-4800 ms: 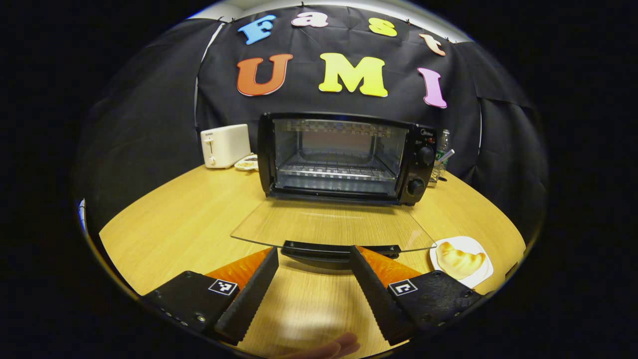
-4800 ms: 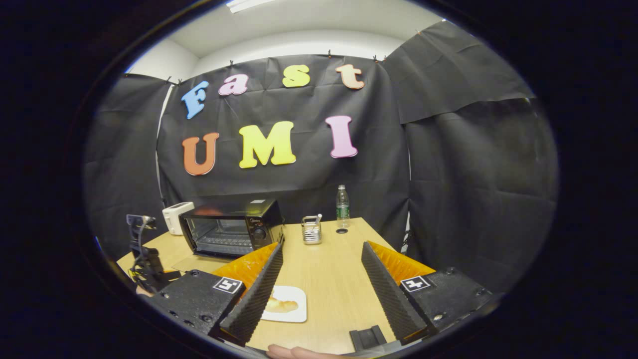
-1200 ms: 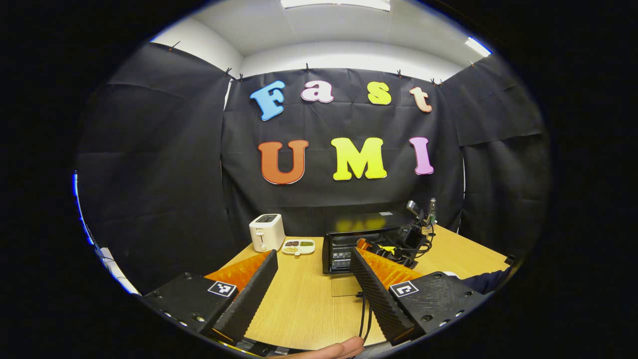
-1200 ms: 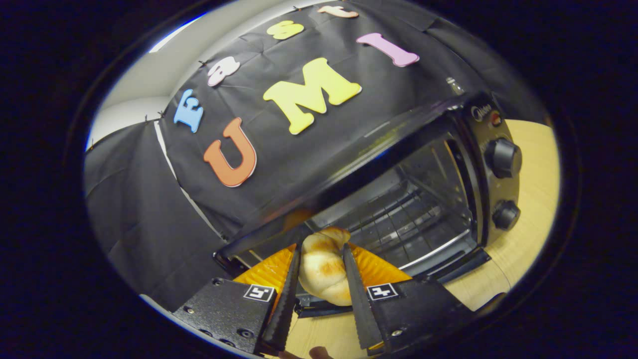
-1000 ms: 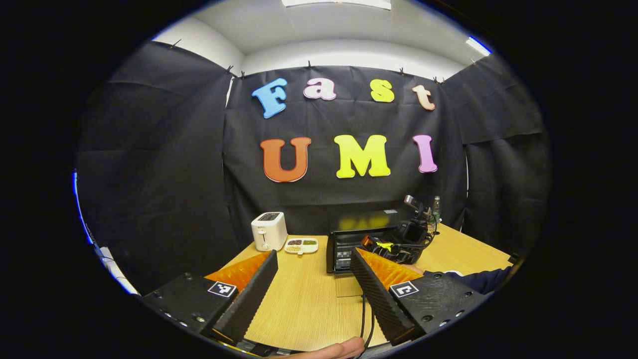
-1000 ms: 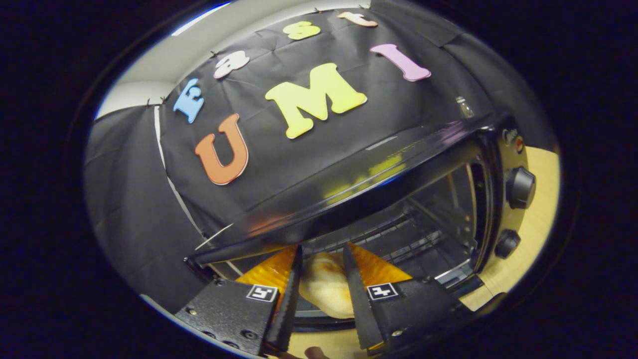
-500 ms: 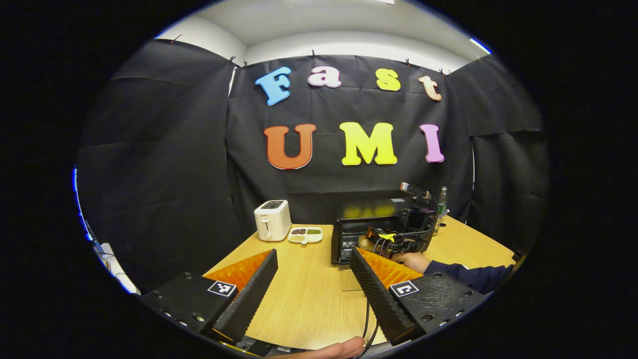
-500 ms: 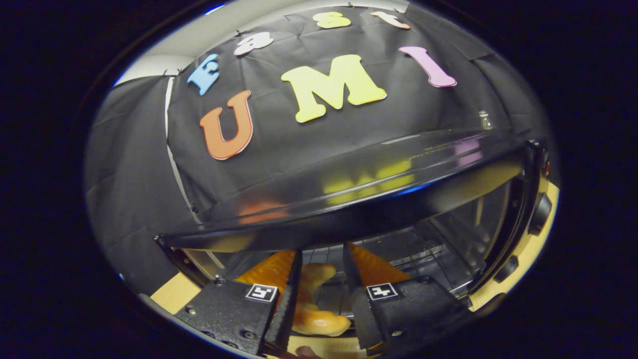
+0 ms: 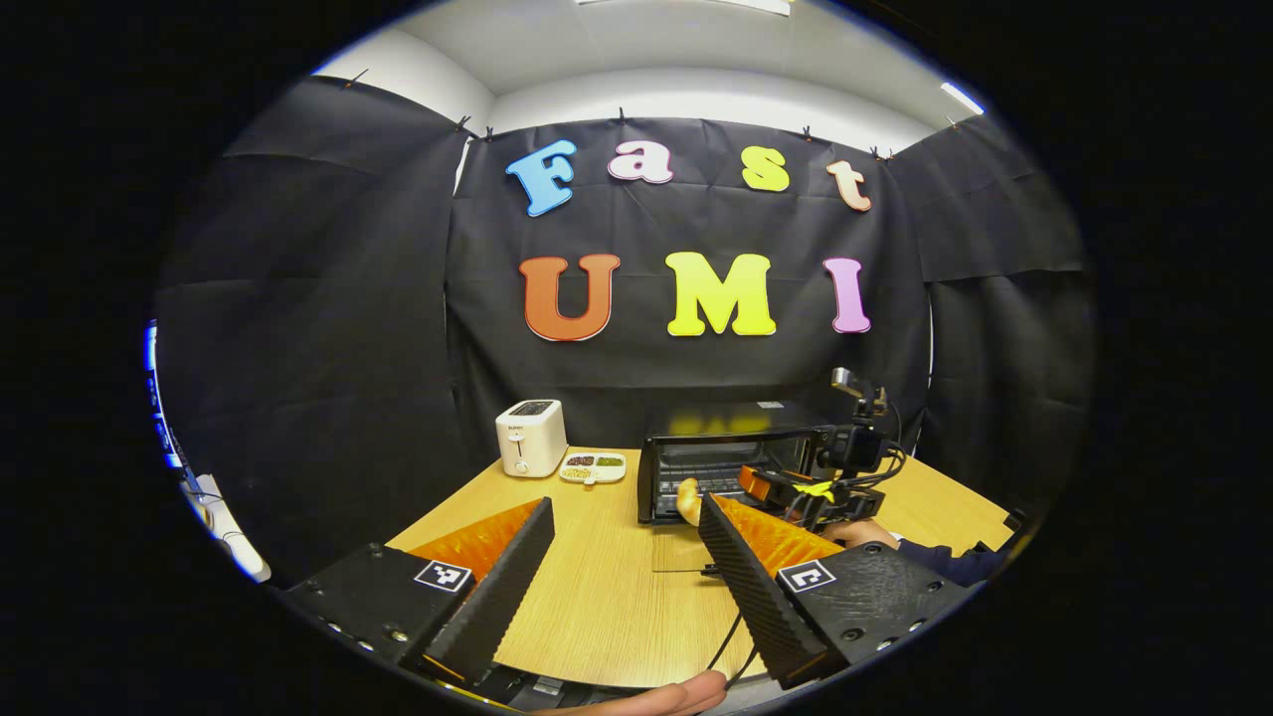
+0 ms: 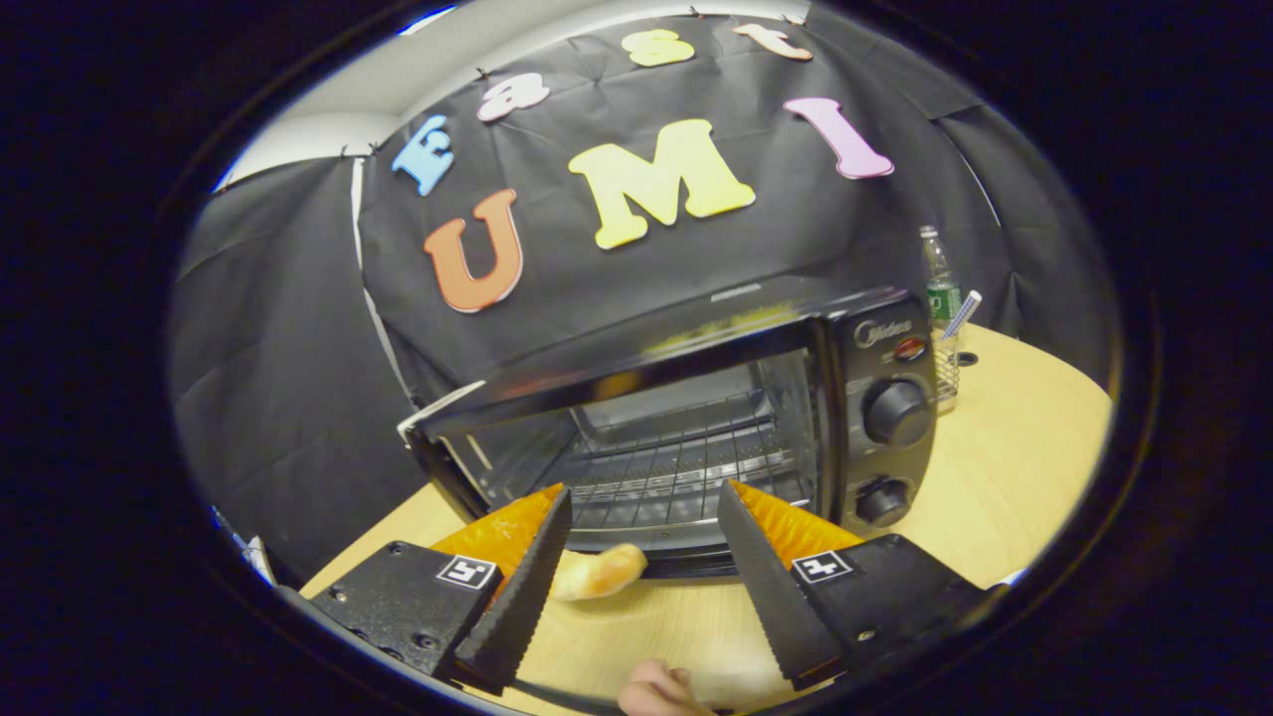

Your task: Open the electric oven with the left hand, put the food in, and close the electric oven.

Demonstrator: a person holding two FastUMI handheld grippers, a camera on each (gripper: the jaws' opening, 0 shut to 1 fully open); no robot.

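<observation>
Left gripper view: wooden table [image 9: 607, 597] in a booth of black cloth, white ceiling above. Left gripper [image 9: 625, 587] hangs over the near table edge, fingers spread wide, nothing between them. At the far side stand a white toaster [image 9: 530, 436] and a small snack dish [image 9: 594, 466]. The black electric oven [image 9: 731, 457] sits right of them, its glass door [image 9: 681, 547] folded down flat. The bread roll [image 9: 686, 500] lies at the oven mouth. The other gripper and a dark sleeve [image 9: 955, 562] cover the oven's right end.

Right gripper view: right gripper [image 10: 641, 597] faces the open oven, fingers spread apart, empty. The roll lies on the lowered door, just beside the left finger. A water bottle [image 10: 935, 278] and wire holder [image 10: 950, 363] stand right of the oven.
</observation>
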